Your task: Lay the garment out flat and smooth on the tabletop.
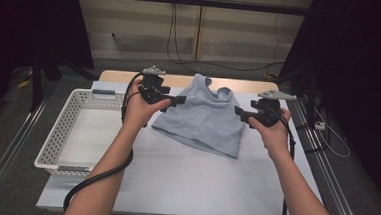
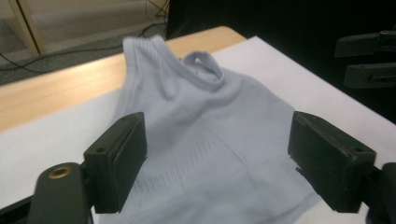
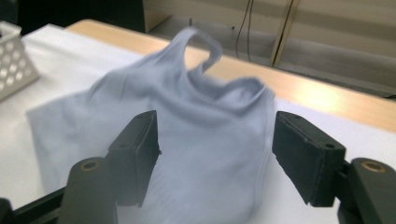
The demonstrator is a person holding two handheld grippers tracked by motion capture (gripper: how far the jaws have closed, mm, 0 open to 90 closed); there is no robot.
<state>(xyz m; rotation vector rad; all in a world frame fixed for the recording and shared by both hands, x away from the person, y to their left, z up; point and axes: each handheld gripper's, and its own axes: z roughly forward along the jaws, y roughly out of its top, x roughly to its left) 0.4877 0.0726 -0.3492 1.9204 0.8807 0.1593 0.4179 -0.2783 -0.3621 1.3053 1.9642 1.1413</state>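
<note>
jaws wide on both the left gripper (image 1: 178,100) and right gripper (image 1: 240,113), nothing pinched; pale blue tank top (image 1: 204,116) slumped between them near the far edge of the counter (image 1: 189,182), straps toward that edge; likely light, limp and slack, prone to bunching; best pinched at the two shoulder straps or the ribbed hem corners; white basket (image 1: 56,144) off the left edge.

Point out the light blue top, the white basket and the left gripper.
light blue top (image 1: 203,118), high view, middle of its front panel.
white basket (image 1: 62,129), high view, its perforated left wall.
left gripper (image 2: 217,158), left gripper view, midway between its open jaws.
</note>
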